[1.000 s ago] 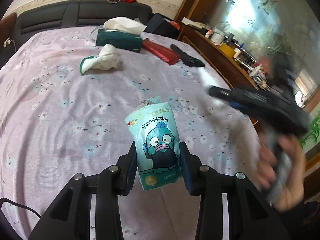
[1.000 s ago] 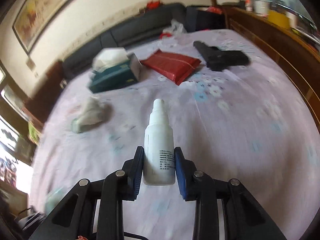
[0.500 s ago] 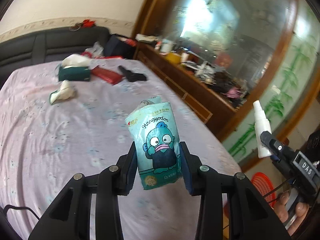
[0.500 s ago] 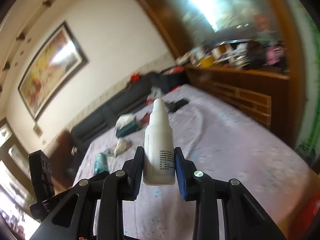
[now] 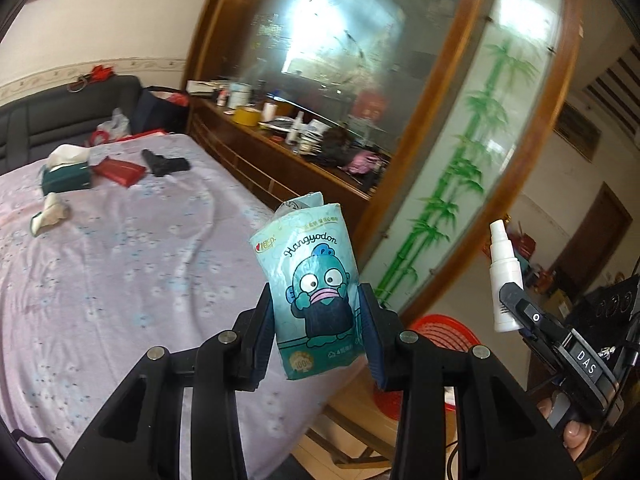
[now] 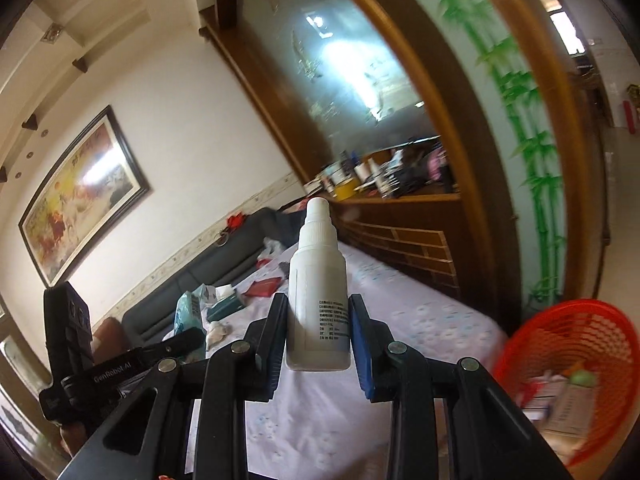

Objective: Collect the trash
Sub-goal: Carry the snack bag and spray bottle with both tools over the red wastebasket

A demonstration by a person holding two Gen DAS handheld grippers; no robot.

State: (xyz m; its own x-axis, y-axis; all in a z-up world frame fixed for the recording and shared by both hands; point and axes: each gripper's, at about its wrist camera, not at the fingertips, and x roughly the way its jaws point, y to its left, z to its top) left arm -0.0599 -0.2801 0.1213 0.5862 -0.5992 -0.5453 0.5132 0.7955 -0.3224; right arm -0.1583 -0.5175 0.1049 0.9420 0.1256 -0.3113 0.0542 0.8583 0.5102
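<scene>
Left gripper clenched on teal tissue pack; right gripper clenched on white spray bottle; red basket near, lower right.

The red basket sits at lower right of the left wrist view, mostly hidden behind the left gripper's finger; its contents cannot be seen there. In the right wrist view the frame's right edge cuts it off, and the trash inside is blurred. Print on the white bottle is too small to read.
</scene>
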